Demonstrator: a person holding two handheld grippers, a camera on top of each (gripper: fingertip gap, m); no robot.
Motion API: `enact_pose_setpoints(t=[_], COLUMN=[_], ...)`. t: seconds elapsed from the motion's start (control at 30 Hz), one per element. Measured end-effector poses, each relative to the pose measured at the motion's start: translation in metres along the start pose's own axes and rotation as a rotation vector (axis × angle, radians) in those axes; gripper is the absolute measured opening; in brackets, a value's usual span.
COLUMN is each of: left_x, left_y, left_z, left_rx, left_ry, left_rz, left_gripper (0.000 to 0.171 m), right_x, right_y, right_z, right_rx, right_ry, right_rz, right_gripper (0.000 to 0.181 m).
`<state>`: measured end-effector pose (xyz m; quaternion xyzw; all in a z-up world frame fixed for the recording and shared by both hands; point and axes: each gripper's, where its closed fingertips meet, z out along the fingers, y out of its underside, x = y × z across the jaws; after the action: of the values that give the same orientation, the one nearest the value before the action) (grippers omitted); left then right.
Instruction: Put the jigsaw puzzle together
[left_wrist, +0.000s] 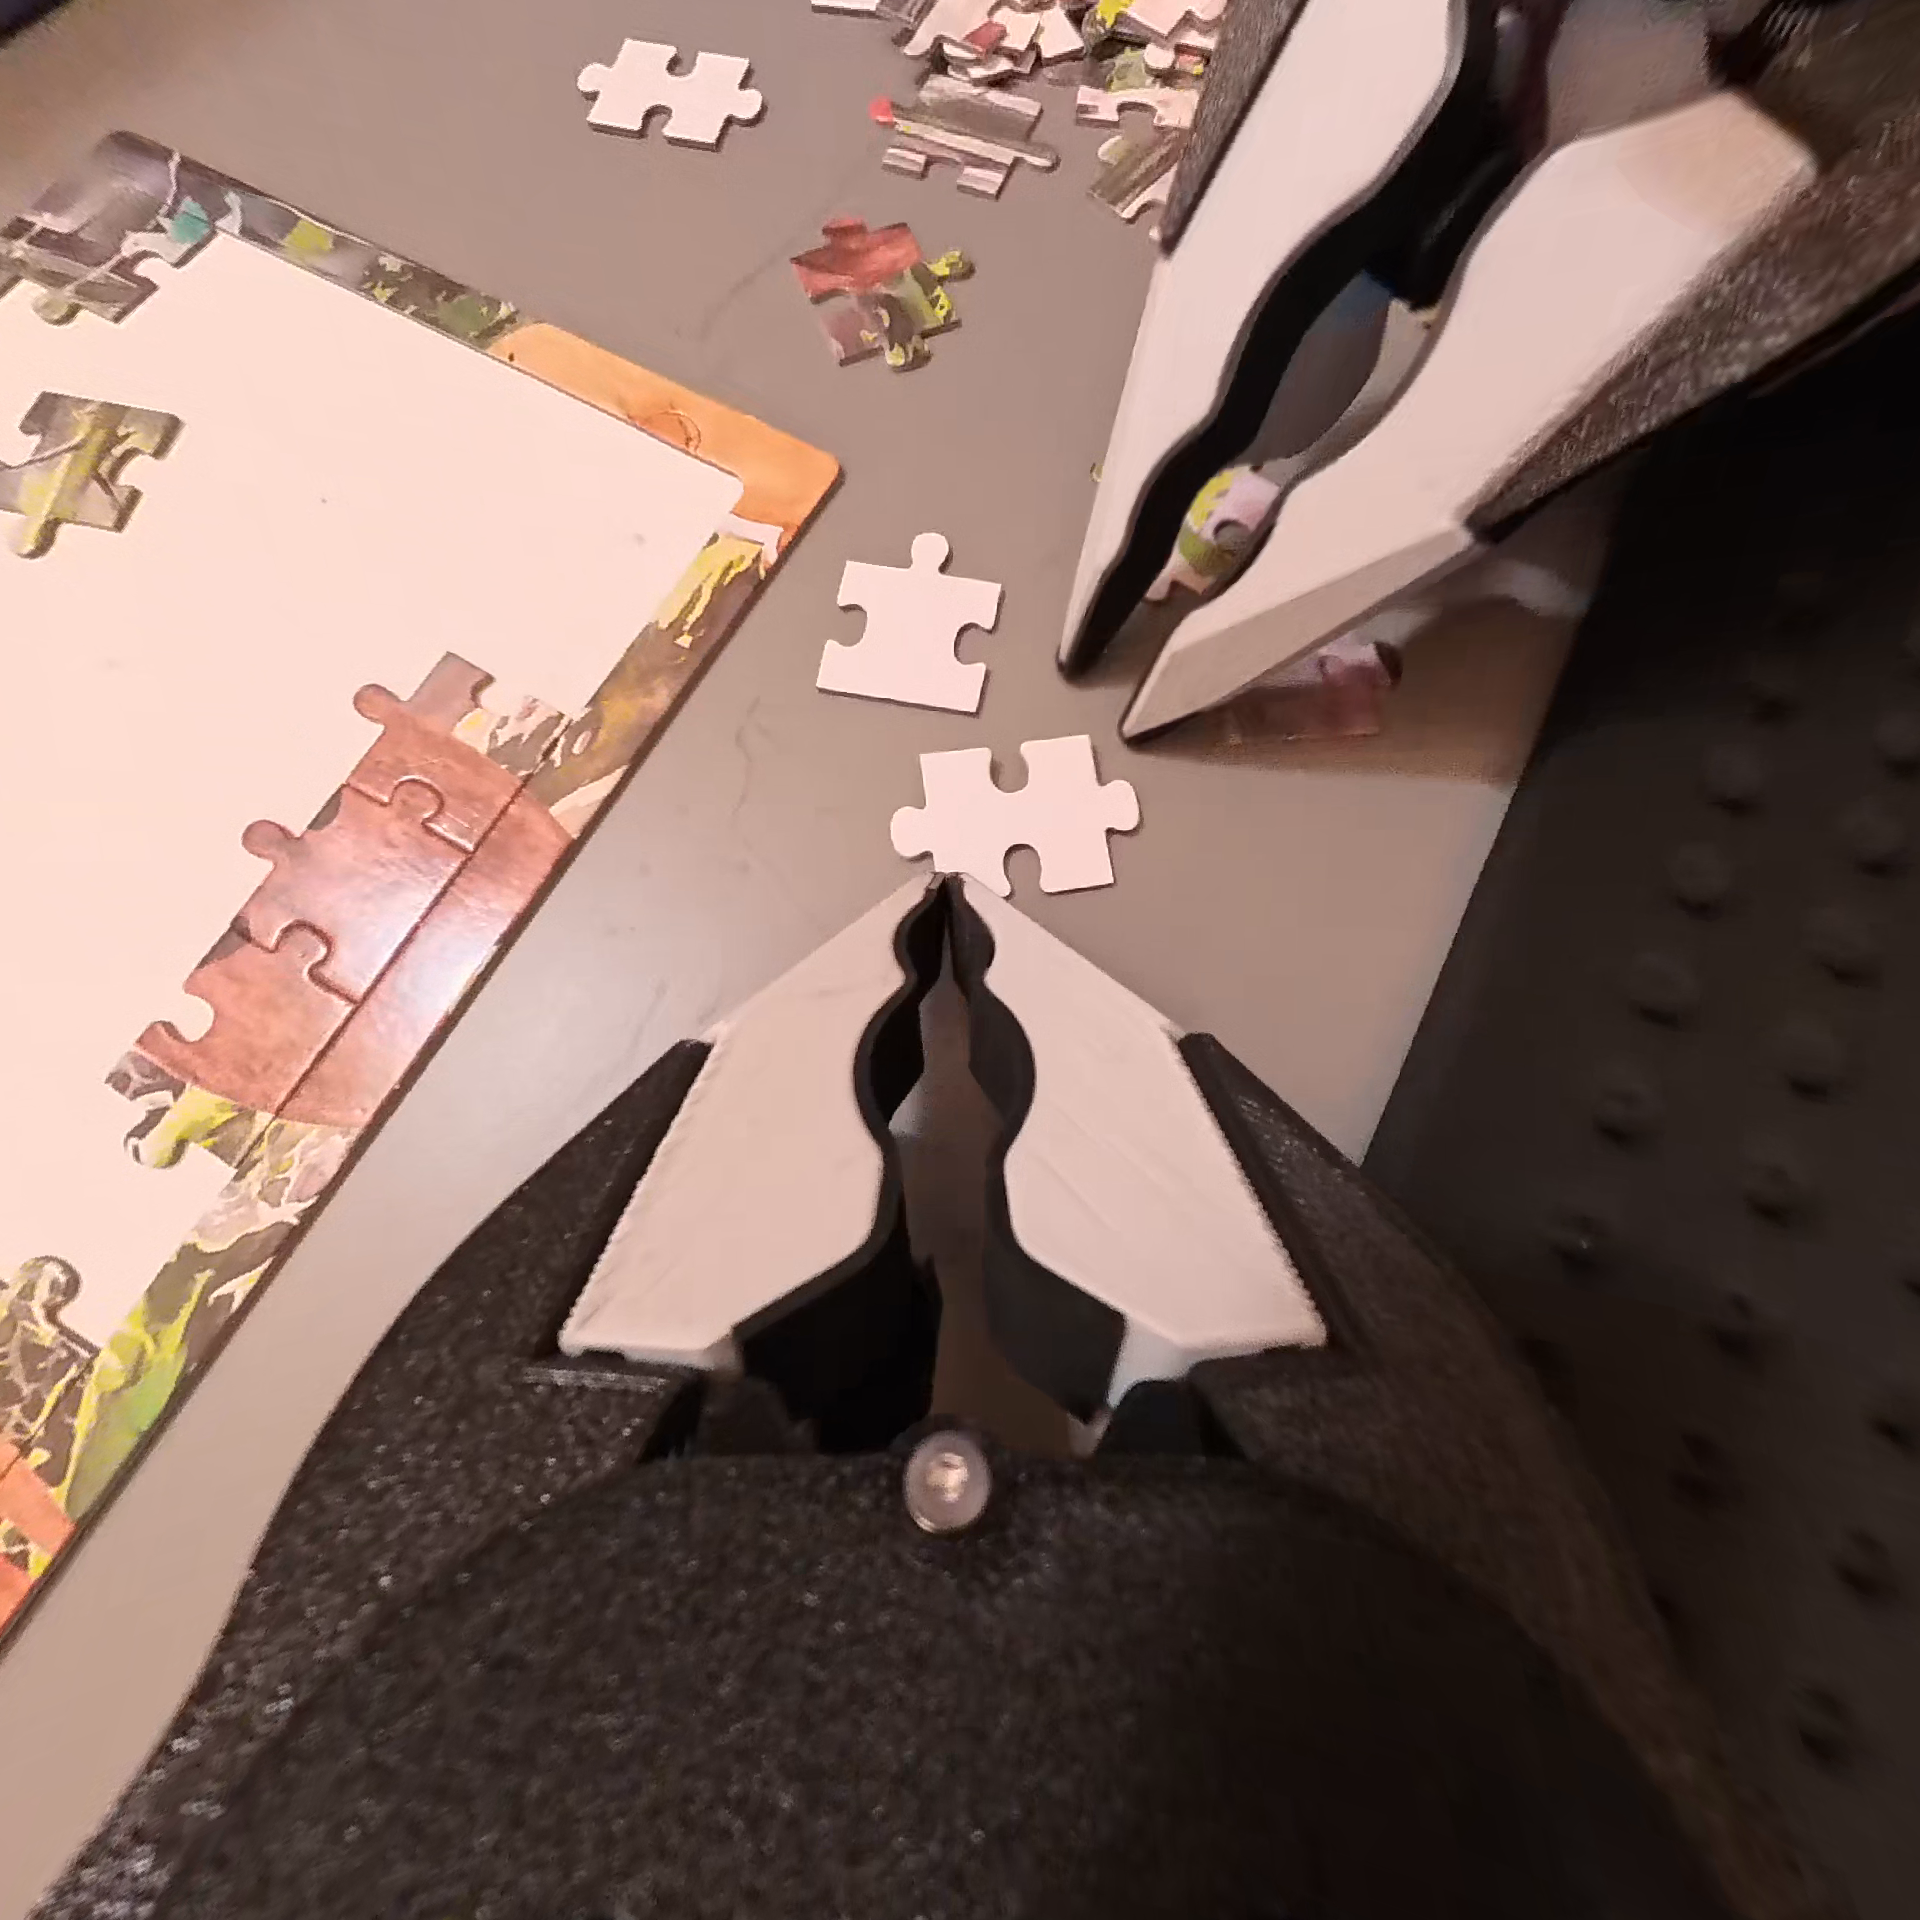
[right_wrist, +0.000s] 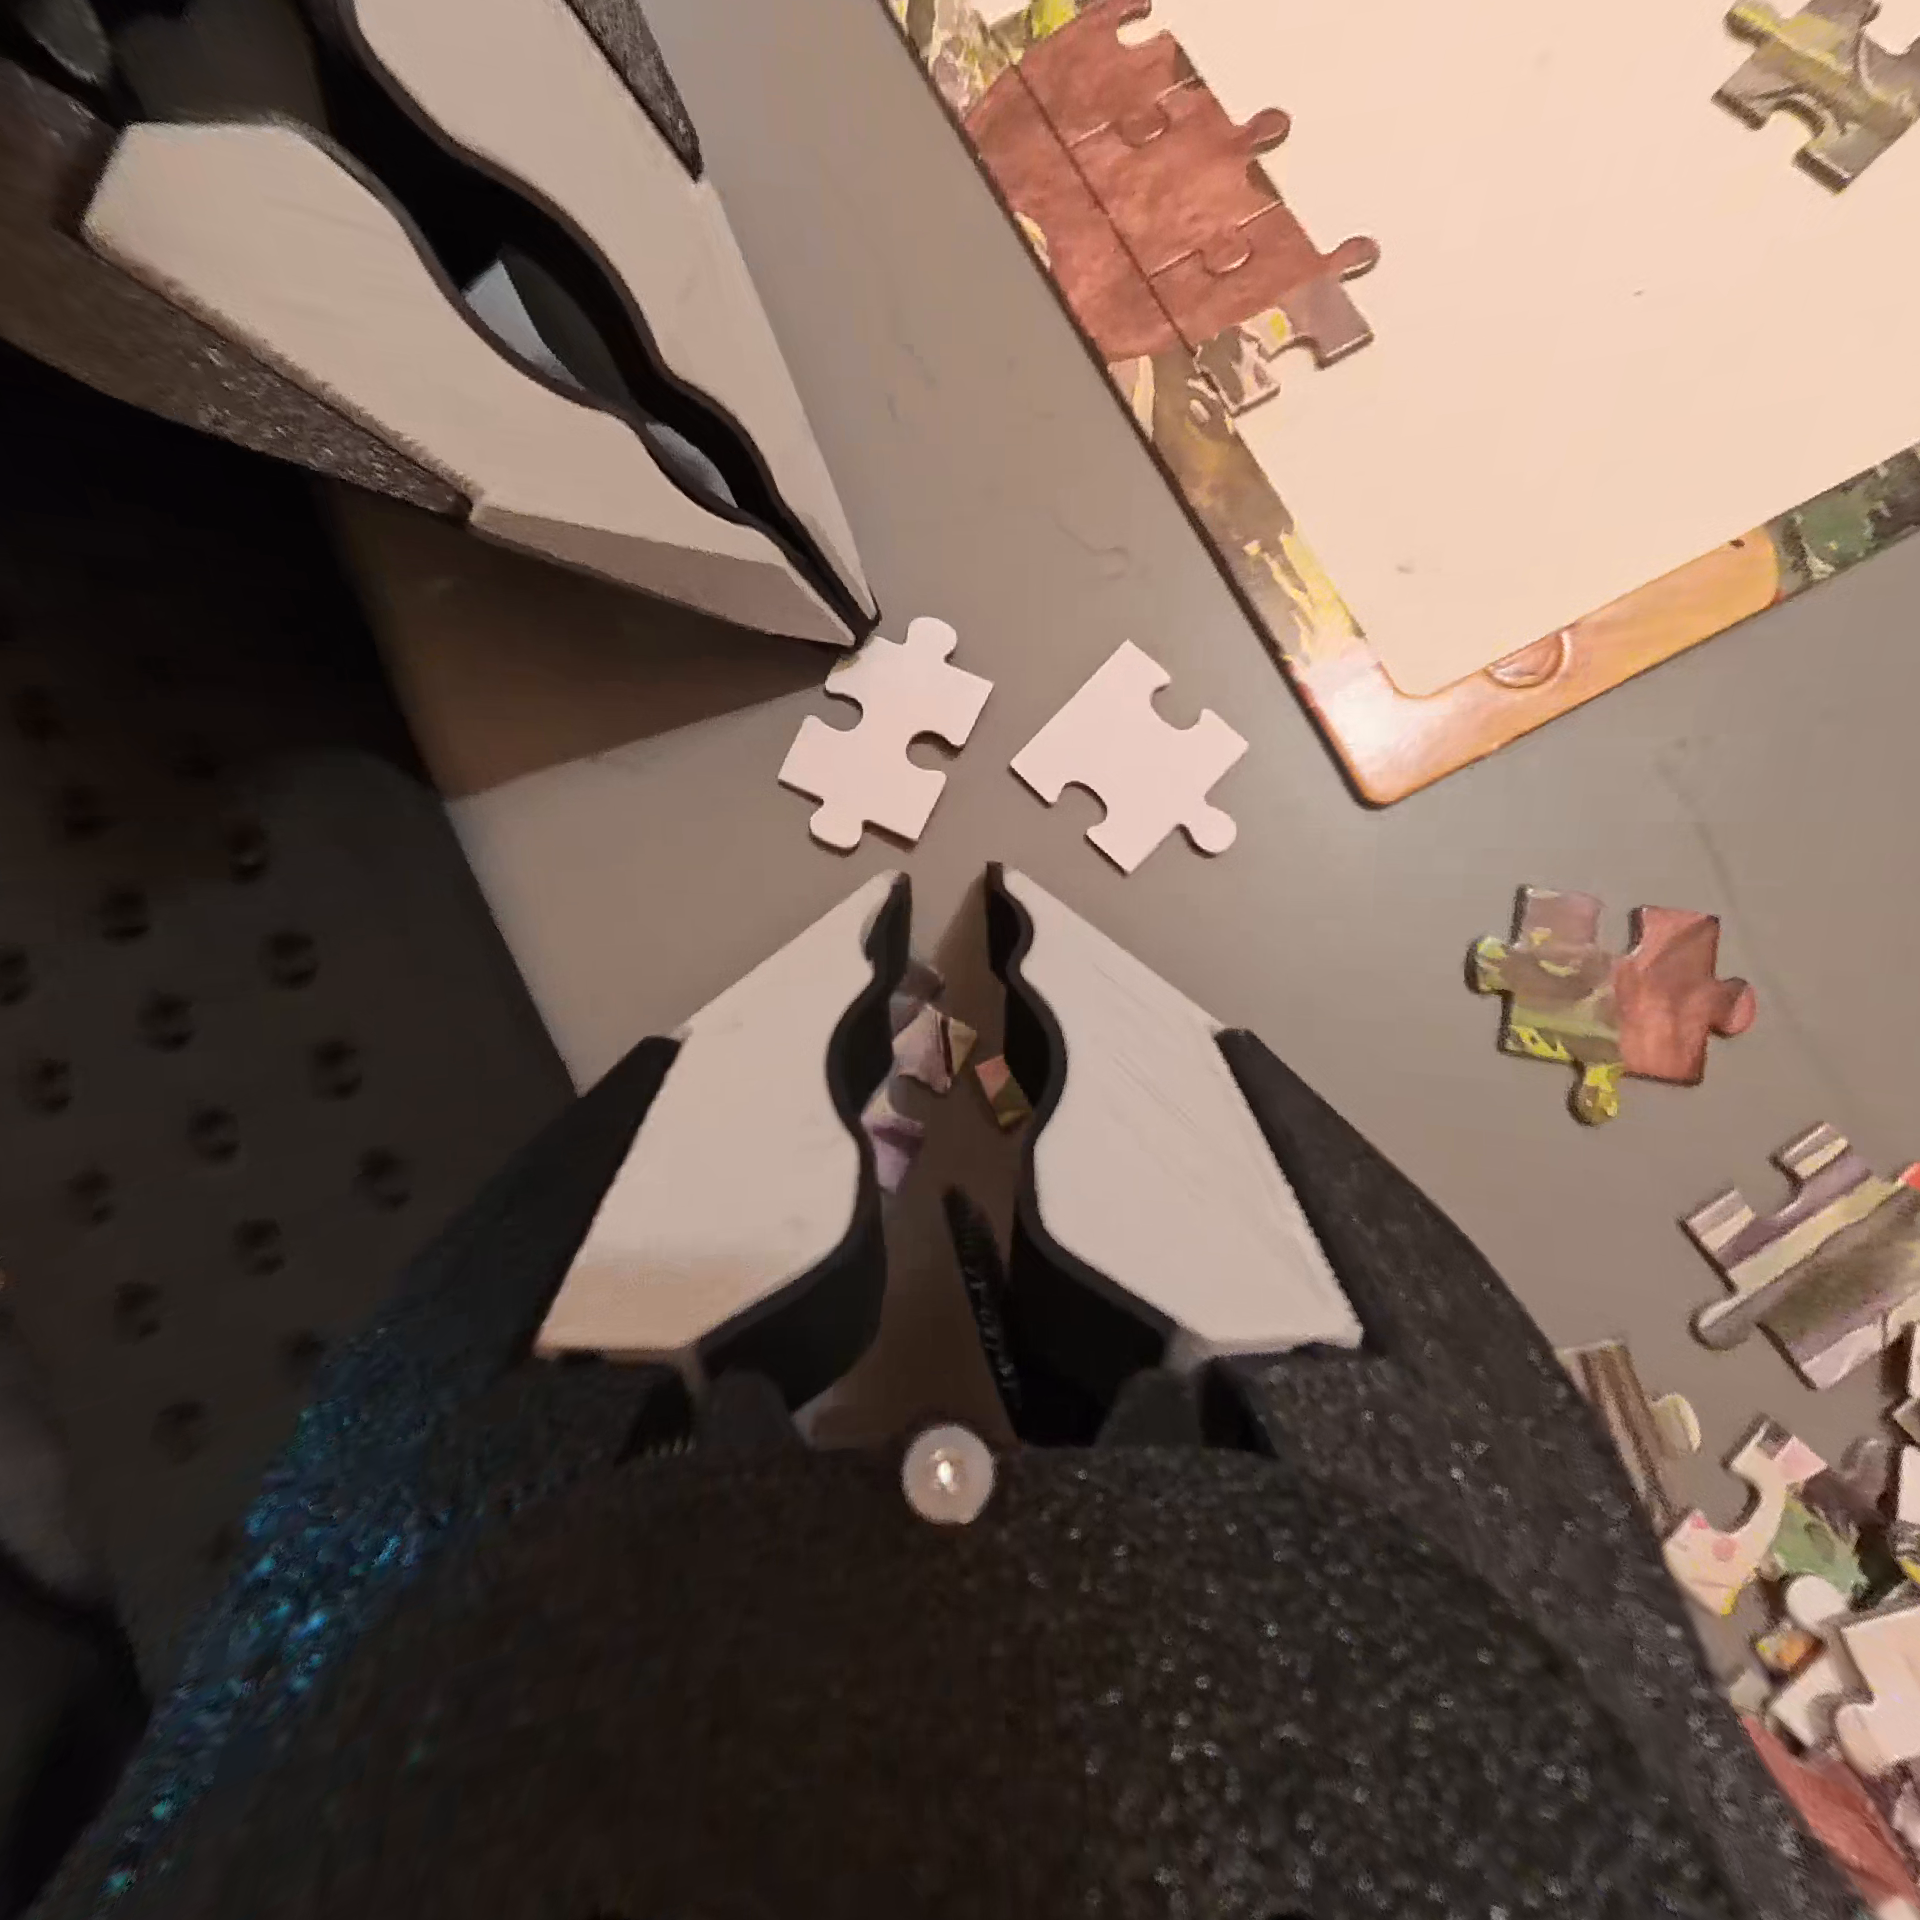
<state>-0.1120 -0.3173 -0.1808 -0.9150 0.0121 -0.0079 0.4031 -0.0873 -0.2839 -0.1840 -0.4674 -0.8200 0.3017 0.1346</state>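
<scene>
Grey tabletop (left_wrist: 665, 852), puzzle work in progress. Puzzle tray (left_wrist: 395, 582) fills the left of the left wrist view: cream base mostly bare, a few brown pieces (left_wrist: 353, 894) seated along its right border, one loose-looking green piece (left_wrist: 78, 468) at the far left.

Left gripper (left_wrist: 943, 881) at bottom centre, tips pressed together with nothing between them, just touching the edge of a face-down white piece (left_wrist: 1013, 816). Second white piece (left_wrist: 914, 629) just above it, apart from the first.

Right gripper (left_wrist: 1117, 686) enters from the upper right of the same view, fingers slightly parted, tips down at the table. A printed piece (right_wrist: 925, 1049) sits under/between its fingers in the right wrist view; can't tell if it's actually gripped.

Loose pile (left_wrist: 1039, 62) along the top edge. Single red-green piece (left_wrist: 883, 291) lies below it, on its own.
</scene>
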Motion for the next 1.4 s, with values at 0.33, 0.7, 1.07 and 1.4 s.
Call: enact_pose_setpoints(t=[0.33, 0.7, 1.07, 1.4], left_x=[-0.008, -0.01, 0.013, 0.011], left_y=[0.0, 0.001, 0.002, 0.002], left_z=[-0.001, -0.015, 0.0, 0.0], left_rx=[0.005, 0.059, -0.01, -0.008], left_ry=[-0.026, 0.029, 0.052, 0.031], left_rz=[-0.04, -0.066, 0.08, 0.082], left_gripper=[0.0, 0.0, 0.0, 0.0], right_x=[-0.015, -0.009, -0.019, -0.021], right_y=[-0.024, -0.011, -0.006, -0.014], right_z=[-0.001, -0.021, 0.004, 0.01], right_rx=[0.098, 0.079, 0.014, 0.007], right_ry=[-0.076, -0.129, -0.084, -0.069], right_rz=[0.04, 0.066, -0.032, -0.033], right_gripper=[0.0, 0.001, 0.0, 0.0])
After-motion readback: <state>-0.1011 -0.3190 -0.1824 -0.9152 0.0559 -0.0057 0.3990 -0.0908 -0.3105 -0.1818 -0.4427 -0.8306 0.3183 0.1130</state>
